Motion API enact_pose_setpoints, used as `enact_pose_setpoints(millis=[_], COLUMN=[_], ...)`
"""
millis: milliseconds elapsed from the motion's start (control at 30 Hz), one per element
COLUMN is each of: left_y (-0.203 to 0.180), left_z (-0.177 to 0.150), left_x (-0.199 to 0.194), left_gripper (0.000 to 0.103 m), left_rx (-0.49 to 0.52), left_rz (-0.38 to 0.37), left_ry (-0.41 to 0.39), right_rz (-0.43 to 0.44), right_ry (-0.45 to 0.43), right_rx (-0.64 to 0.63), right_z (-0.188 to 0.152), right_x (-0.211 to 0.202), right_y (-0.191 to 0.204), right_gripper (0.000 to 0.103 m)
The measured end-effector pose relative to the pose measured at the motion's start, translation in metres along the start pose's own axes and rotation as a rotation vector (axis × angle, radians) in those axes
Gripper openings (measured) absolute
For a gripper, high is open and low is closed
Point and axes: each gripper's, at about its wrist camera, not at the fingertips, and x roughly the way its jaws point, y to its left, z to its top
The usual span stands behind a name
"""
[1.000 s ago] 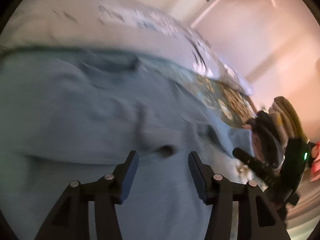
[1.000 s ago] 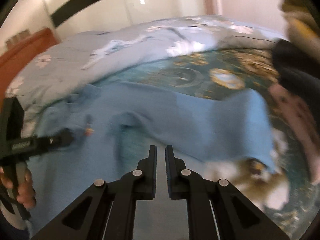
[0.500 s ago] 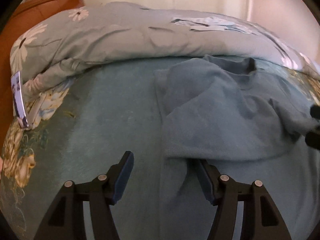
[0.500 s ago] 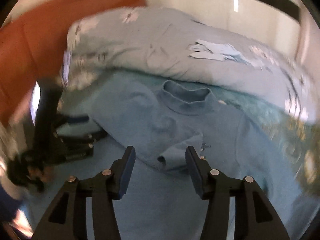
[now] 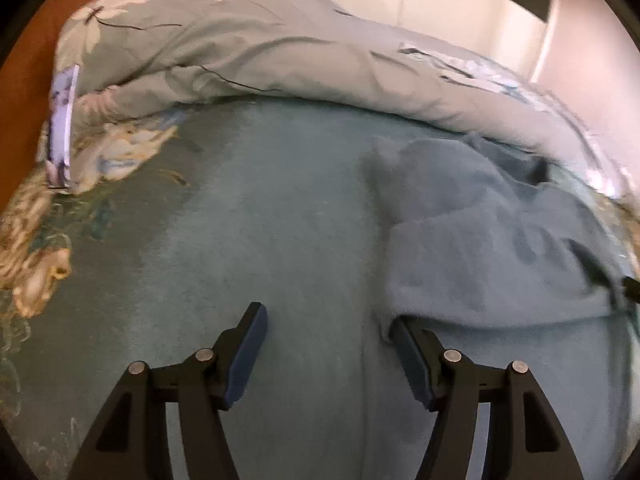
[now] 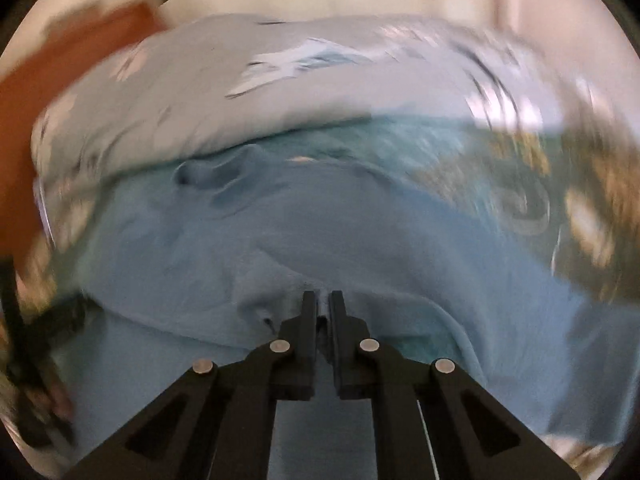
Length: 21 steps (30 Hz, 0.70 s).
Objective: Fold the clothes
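We find no legible text, label, brand, number or sign in either wrist view; the tag [image 5: 62,128] at the floral duvet [image 5: 248,52] edge carries markings too blurred to read.

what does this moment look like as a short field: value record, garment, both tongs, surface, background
garment: blue sweater, lying on the bed, partly folded, collar toward the quilt
left tongs: open, at the sweater's left edge, right pad tucked under the fold
right tongs: shut on a pinch of sweater fabric
surface: teal floral bedspread
background: grey floral quilt bunched behind the sweater
image quality: right wrist view motion-blurred
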Motion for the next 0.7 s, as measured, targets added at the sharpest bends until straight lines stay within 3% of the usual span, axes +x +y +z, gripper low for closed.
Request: enact_pose_setpoints(millis=[167, 267, 400, 500, 567, 633, 667, 700], left_y=[0.021, 0.024, 0.015, 0.003, -0.005, -0.013, -0.015, -0.012], left_z=[0.006, 0.027, 0.068, 0.088, 0.094, 0.096, 0.096, 0.096], left_x=[-0.02, -0.023, 0.011, 0.045, 0.06, 0.062, 0.061, 0.061], left_gripper=[0.066, 0.069, 0.07, 0.07, 0.07, 0.068, 0.063, 0.041], left_rx=[-0.011, -0.005, -0.021, -0.073, -0.104, -0.072, -0.054, -0.067], left_rz=[-0.238, -0.273, -0.309, -0.38, -0.388, -0.348, -0.327, -0.338], left_ry=[0.037, 0.006, 0.049, 0.127, 0.171, 0.154, 0.137, 0.137], right_rz=[0.099, 0.056, 0.132, 0.174, 0.151, 0.1, 0.068, 0.036], right_ry=[-0.015, -0.058, -0.059, -0.012, 0.027, 0.053, 0.065, 0.077], right_rx=[0.155, 0.183, 0.081, -0.059, -0.145, -0.213, -0.247, -0.281], right_z=[-0.001, 0.005, 0.012, 0.013, 0.009, 0.005, 0.004, 0.002], right_x=[-0.007, -0.018, -0.026, -0.017, -0.003, 0.008, 0.013, 0.019], right_y=[-0.035, -0.047, -0.023, 0.013, 0.035, 0.049, 0.054, 0.059], right_gripper=[0.006, 0.007, 0.012, 0.044, 0.046, 0.046, 0.046, 0.046])
